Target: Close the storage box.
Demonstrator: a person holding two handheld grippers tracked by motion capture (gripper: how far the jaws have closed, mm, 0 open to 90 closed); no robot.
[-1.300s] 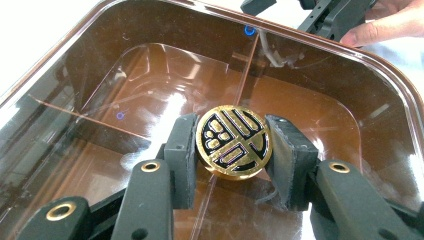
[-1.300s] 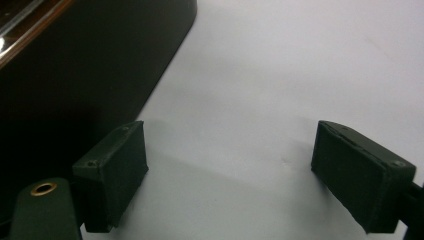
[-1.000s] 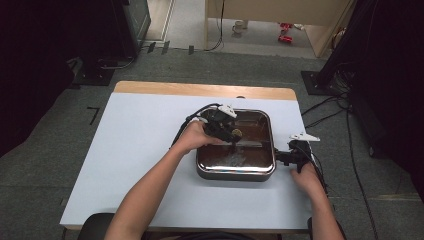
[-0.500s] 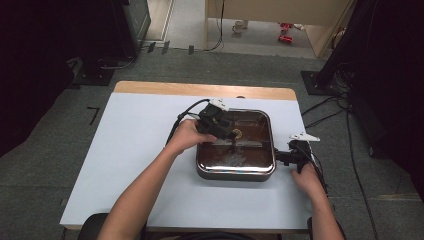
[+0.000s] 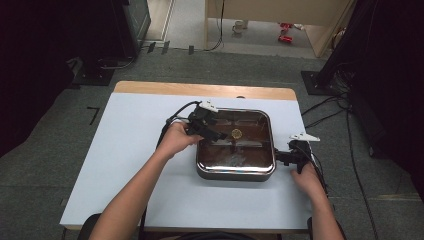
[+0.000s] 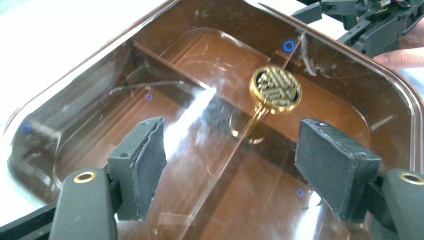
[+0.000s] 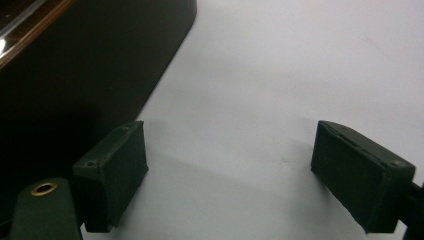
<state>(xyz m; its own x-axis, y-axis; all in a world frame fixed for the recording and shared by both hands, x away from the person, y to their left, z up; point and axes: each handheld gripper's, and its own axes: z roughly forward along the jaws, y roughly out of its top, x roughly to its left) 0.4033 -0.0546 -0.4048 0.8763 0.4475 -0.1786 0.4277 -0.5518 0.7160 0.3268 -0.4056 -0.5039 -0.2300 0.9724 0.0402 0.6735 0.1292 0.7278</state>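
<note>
Grey carpet lay all round the white-topped desk (image 5: 125, 165), and on it, towards your right, stood the square steel-walled electric pan (image 5: 235, 172) under its clear brown-tinted glass lid (image 5: 252, 127). Your left gripper (image 5: 212, 131) hung over the lid's left part; its jaws had just been opening and stood well apart, nothing between them. In the left gripper view the round gold patterned knob (image 6: 276, 88) at the lid's middle sat just ahead of the jaws, free of both pads (image 6: 145, 165). Your right gripper (image 5: 282, 156) lay low at the pan's right side, jaws wide and gripping nothing; in the right gripper view the pan's dark wall (image 7: 95, 65) was just beside the left pad, and I could not tell whether it touched

By my reading, you had finished setting the lid on the pan and were at the letting-go step. The lid looked seated square on the rim. The next move, I judge, called for drawing your left gripper up and back clear of the knob without nudging the lid, while the right one steadied the pan or backed off sideways over the desk
</note>
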